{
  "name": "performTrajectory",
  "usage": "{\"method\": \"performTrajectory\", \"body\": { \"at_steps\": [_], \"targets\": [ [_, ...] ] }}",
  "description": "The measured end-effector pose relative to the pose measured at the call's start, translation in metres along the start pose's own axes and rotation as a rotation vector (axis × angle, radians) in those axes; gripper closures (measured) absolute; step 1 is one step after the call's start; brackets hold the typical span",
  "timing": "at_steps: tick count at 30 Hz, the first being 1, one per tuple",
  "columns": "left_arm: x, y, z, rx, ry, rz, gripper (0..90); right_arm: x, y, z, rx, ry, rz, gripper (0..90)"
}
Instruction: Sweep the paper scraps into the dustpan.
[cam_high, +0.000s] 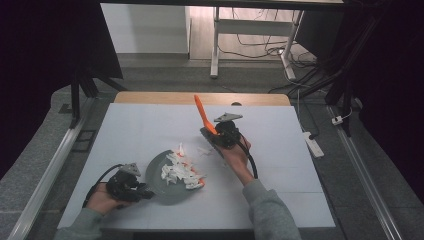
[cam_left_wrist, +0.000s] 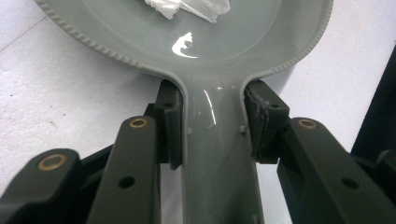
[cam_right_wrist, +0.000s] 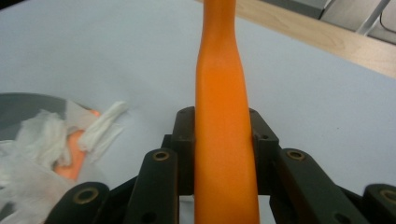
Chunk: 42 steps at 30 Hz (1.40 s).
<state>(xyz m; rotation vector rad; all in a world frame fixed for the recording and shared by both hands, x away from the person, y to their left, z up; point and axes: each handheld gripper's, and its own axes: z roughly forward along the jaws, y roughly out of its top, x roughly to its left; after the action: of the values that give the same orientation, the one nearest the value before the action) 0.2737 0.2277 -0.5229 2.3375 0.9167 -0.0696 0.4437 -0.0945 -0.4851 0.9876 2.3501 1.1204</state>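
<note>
Near the front-left corner of the surface (cam_high: 280, 200), the left gripper (cam_high: 145, 192) has its fingers (cam_left_wrist: 169, 126) clamped on the handle of a grey dustpan (cam_high: 160, 187), which lies flat, its pan holding torn white paper scraps (cam_high: 177, 172). More scraps lie just beyond its far rim. Towards the middle of the surface, the right gripper (cam_high: 212, 134) has its fingers (cam_right_wrist: 186, 144) closed on an orange brush handle (cam_high: 204, 115), which slants up towards the far edge.
</note>
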Motion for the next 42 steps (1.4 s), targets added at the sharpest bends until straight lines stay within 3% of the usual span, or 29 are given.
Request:
{"method": "performTrajectory", "body": {
  "at_steps": [9,14,21,26,27,34,35,38,42],
  "targets": [
    [0.000,0.000,0.000,-0.001,0.002,0.000,61.2,0.007,0.007,0.021,0.055,0.017,-0.022,70.3],
    [0.000,0.001,0.001,-0.001,0.003,-0.001,61.2,0.023,0.011,0.029,0.075,0.038,-0.056,70.4],
    [0.000,0.001,0.001,-0.003,0.002,-0.004,61.3,0.056,0.013,0.032,0.097,0.114,-0.121,70.4],
    [0.000,0.002,0.002,-0.004,0.003,-0.004,61.2,0.072,0.013,0.032,0.107,0.127,-0.166,70.4],
    [0.000,0.002,0.002,-0.004,0.002,-0.004,61.2,0.078,0.012,0.031,0.105,0.156,-0.158,70.3],
    [0.000,0.002,0.002,-0.004,0.003,-0.003,61.2,0.099,0.011,0.023,0.088,0.234,-0.167,70.3],
    [0.000,0.002,0.002,-0.004,0.004,-0.003,61.3,0.107,0.012,0.018,0.079,0.272,-0.180,70.3],
    [0.000,0.002,0.002,-0.005,0.006,-0.003,61.2,0.115,0.015,0.011,0.064,0.286,-0.213,70.3],
    [0.000,0.001,0.001,-0.005,0.006,-0.003,61.3,0.119,0.024,-0.004,-0.006,0.264,-0.248,70.3]
  ]
}}
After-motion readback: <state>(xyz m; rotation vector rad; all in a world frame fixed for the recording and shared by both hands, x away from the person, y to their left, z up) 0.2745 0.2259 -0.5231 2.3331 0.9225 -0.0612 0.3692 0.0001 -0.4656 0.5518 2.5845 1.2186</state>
